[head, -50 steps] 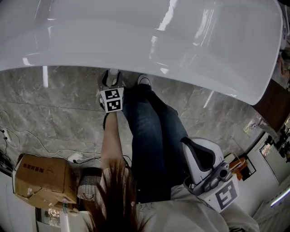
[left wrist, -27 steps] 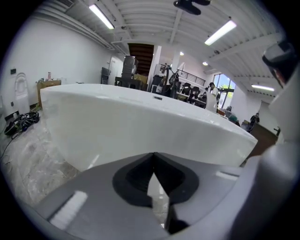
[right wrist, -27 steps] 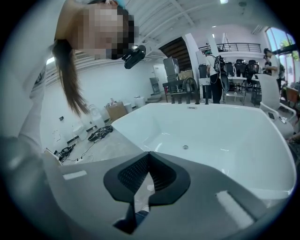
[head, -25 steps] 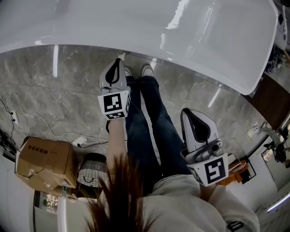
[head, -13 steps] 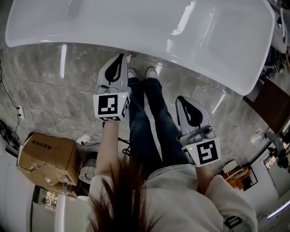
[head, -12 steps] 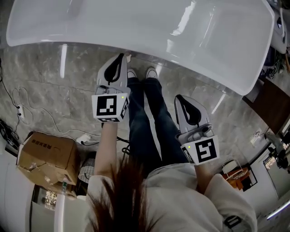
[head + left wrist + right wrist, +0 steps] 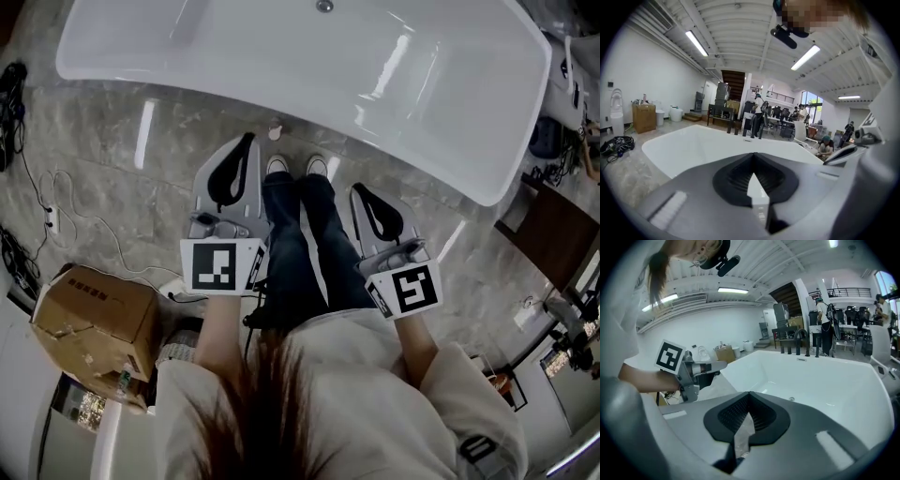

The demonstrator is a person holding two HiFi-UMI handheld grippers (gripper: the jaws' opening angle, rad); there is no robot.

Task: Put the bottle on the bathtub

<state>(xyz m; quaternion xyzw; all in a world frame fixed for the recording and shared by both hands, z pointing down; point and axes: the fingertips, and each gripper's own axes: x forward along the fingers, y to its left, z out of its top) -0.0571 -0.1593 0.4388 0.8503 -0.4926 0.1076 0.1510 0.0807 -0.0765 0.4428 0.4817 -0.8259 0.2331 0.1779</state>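
Both grippers empty. Left gripper [image 7: 247, 138] jaws were clenched tip to tip on nothing, and the right gripper [image 7: 359, 187] was the same.

Bottle: the only candidate was a small pale round thing [image 7: 274, 132] at the near edge of the bathtub [image 7: 450, 141], just beyond the shoes [image 7: 277, 165]. I couldn't tell whether it sat on the rim or on the floor against the tub wall.

Risks, my read:
- If it was on the floor, the task wasn't done. Jaws would have to open before going back down, as closed tips would just knock it over.
- Shoes were very near it, so a step forward could kick it against or under the tub.
- If it was on the rim, that rim looked glossy and rounded. A nudge from a gripper passing over could slide it into the basin or off the near side.

Versus two seconds before:
- Left gripper had been down low by the shoes, with the right one hanging near the hip, far right.
- Now both were raised side by side over the legs, pointing at the tub.
- The view pulled back too: the whole tub and its drain [image 7: 324, 6] were visible, and the pale thing showed clear of the left tip.
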